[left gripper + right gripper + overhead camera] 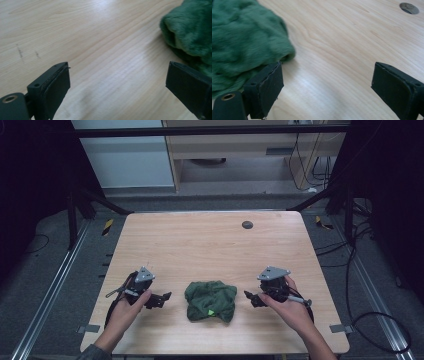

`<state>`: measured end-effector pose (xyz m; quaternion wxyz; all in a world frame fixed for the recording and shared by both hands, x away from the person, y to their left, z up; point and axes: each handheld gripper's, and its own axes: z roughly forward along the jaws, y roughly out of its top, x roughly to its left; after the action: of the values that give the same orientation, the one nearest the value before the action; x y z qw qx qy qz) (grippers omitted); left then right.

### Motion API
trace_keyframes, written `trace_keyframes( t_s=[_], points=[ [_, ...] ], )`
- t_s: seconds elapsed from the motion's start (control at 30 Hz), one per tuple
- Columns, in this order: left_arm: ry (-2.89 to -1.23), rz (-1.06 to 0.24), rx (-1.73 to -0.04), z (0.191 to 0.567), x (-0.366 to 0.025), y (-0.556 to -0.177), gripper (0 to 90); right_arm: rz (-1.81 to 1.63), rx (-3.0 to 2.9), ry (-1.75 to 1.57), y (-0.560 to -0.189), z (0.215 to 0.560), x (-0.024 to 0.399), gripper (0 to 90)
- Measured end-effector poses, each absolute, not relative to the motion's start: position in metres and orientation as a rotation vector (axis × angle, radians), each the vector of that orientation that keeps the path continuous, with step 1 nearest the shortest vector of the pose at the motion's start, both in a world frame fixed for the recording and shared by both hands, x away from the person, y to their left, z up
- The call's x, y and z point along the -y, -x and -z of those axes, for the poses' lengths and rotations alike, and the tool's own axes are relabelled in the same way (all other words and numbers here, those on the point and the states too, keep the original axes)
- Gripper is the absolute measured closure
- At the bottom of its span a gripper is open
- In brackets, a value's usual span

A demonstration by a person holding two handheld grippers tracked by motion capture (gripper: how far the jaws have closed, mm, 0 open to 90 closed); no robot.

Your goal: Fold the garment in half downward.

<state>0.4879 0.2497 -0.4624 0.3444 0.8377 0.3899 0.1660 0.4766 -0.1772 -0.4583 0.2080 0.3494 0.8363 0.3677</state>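
On the near half of the wooden table (200, 240) we find a bunched green fleece cloth (211, 300), lying in a rumpled heap roughly midway between the two hands. It carries a small bright green mark on its near side. We see the left gripper (164, 297) just to the left of the cloth, its jaws pointing toward it but apart from it, with bare wood between. The right gripper (248, 295) sits on the other side, likewise aimed inward at the cloth and close to its edge.

From the left gripper view we see the two black jaws spread wide with nothing between them but table grain; the cloth (190, 32) lies ahead and to the right, beyond the right-hand jaw. From the right gripper view the jaws also stand wide apart over bare wood, and the cloth (244, 42) fills the upper left, its edge coming up just beside the left-hand jaw; we cannot tell whether it touches. Neither pair of pads presses on the fabric.

Toward the far edge of the table we see a small dark round hole (247, 224), well apart from everything else.
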Motion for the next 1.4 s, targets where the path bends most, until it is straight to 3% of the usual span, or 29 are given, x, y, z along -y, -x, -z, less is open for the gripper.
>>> trace_keyframes(
  t_s=[0.57, 1.4],
  points=[
    [-2.18, -0.467, -1.132, 0.47, -0.282, -0.546, 5.0, -1.028, -2.229, -1.229, -0.521, 0.474, 0.216, 11.1],
    [-2.152, -0.475, -1.218, 0.493, -0.3, -0.572, 5.0, -0.974, -2.057, -1.51, -0.563, 0.507, 0.245, 10.9]
  ],
)
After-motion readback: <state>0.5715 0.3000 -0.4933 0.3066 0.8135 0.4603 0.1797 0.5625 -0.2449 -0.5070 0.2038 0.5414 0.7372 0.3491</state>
